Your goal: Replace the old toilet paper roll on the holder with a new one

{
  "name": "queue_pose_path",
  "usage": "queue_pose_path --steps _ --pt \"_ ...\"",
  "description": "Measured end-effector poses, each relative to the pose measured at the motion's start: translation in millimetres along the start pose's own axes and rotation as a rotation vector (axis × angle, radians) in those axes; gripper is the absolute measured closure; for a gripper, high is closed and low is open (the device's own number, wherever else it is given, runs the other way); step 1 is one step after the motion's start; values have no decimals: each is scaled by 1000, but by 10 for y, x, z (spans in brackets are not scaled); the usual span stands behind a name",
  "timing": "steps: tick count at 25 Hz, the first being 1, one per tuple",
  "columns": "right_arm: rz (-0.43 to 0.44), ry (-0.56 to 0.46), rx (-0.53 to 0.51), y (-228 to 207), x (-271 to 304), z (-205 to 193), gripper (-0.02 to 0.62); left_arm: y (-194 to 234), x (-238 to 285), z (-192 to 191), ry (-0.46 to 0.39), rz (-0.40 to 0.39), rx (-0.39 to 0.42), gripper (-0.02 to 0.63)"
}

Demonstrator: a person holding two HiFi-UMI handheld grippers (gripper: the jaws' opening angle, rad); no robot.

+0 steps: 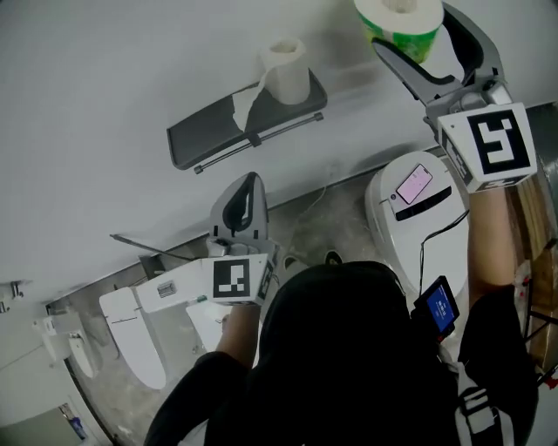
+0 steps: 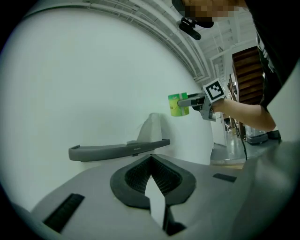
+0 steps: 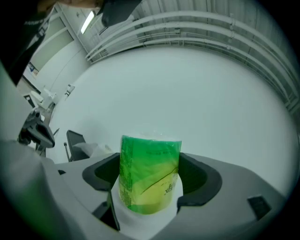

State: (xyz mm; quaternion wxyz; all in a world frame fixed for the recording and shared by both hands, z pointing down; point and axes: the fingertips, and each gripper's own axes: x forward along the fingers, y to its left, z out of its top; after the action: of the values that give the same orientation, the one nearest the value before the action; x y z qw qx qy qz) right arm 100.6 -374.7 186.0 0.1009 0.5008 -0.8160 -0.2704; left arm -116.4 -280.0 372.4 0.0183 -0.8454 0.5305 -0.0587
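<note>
A dark grey wall holder (image 1: 206, 132) carries the old white roll (image 1: 286, 71) standing upright on its shelf, a loose tail of paper hanging over the front. The left gripper view shows the holder (image 2: 117, 150) and old roll (image 2: 152, 127) straight ahead. My left gripper (image 1: 252, 181) is below the holder, jaws together, touching nothing (image 2: 150, 157). My right gripper (image 1: 411, 26) is raised to the right of the holder, shut on the new roll (image 1: 399, 19) in its green wrapper (image 3: 150, 173). That roll stands upright between the jaws.
A white toilet (image 1: 388, 228) with a phone (image 1: 413, 184) on its lid stands right of the holder. Another white seat-like fixture (image 1: 131, 324) lies lower left. The wall is plain white. A person's dark head and shoulders fill the lower middle of the head view.
</note>
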Motion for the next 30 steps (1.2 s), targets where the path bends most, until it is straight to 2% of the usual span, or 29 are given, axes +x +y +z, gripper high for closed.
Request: queue_pose_path --steps 5,11,15,17,20,23,30 --pt "2 122 -84 222 20 -713 215 -18 -19 -3 35 37 18 592" --pt "118 270 -177 895 71 -1633 215 20 -122 -51 93 84 33 592" --pt "170 336 -215 1204 76 -2005 215 42 -207 -96 124 107 40 592" --pt "187 358 -267 1324 76 -2112 215 44 -244 -128 146 111 34 592" --pt "210 382 -390 1498 94 -2198 215 24 -262 -123 94 103 19 592" --pt "235 386 -524 1687 149 -2196 215 36 -282 -141 97 106 18 592" --pt "264 372 -667 1974 297 -2061 215 137 -345 -101 86 135 31 592"
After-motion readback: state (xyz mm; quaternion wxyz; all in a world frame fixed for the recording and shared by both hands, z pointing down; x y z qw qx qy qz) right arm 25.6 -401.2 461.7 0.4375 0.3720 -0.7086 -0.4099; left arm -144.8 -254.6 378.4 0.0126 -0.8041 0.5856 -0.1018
